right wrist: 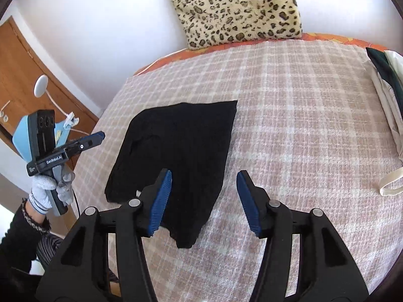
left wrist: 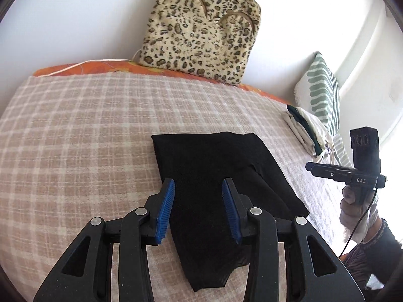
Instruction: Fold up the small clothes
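A black garment [left wrist: 221, 176] lies folded flat on the bed's plaid blanket [left wrist: 88, 130], near its front edge; the left hand-held gripper [left wrist: 198, 209] hovers above it, jaws partly apart and empty; the right hand-held gripper [right wrist: 204, 201] stands wider, gripping nothing, over the garment's right edge; a leopard-print cushion [left wrist: 201, 30] leans against the wall; folded clothes [left wrist: 306, 130] sit well apart to the right.
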`<state>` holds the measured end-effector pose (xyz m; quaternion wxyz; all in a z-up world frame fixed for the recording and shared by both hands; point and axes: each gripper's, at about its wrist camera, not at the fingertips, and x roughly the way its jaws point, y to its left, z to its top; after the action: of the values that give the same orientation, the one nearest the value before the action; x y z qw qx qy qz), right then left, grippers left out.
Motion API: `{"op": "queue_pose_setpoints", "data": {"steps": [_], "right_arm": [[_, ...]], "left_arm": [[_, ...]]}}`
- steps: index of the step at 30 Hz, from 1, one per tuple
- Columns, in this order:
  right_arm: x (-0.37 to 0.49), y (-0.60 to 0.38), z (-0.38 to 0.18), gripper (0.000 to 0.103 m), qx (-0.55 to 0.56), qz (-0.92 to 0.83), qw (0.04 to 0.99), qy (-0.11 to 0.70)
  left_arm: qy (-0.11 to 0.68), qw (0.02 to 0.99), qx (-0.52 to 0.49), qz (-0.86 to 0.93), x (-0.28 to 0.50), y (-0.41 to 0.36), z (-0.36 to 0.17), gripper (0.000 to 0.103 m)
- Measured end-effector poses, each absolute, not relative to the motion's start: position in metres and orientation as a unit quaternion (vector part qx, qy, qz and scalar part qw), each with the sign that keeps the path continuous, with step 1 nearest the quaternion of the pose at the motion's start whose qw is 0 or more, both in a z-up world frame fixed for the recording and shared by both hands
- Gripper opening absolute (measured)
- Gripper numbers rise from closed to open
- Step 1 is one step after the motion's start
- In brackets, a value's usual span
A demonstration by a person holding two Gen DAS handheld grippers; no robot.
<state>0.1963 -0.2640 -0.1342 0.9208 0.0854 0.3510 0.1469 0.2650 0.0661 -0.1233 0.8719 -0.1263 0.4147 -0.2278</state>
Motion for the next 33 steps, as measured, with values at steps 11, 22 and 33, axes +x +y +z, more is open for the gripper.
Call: {"op": "queue_pose_setpoints", "data": {"steps": [11, 22, 33], "right_arm": [[0.291, -0.279, -0.156, 0.057, 0.174, 0.135, 0.906, 0.362], [0.326, -0.273, -0.173, 0.047, 0.186, 0.159, 0.900, 0.361], [0.324, -0.277, -0.169, 0.002, 0.163, 0.121, 0.916, 0.346]], "left_arm": [[0.452, 0.831, -0.257, -0.198, 0.342, 0.094, -0.168, 0.038], [0.457, 0.832, -0.236, -0.208, 0.361, 0.078, -0.185, 0.004], [0.420, 0.878, -0.162, -0.164, 0.367, 0.073, -0.173, 0.001]]}}
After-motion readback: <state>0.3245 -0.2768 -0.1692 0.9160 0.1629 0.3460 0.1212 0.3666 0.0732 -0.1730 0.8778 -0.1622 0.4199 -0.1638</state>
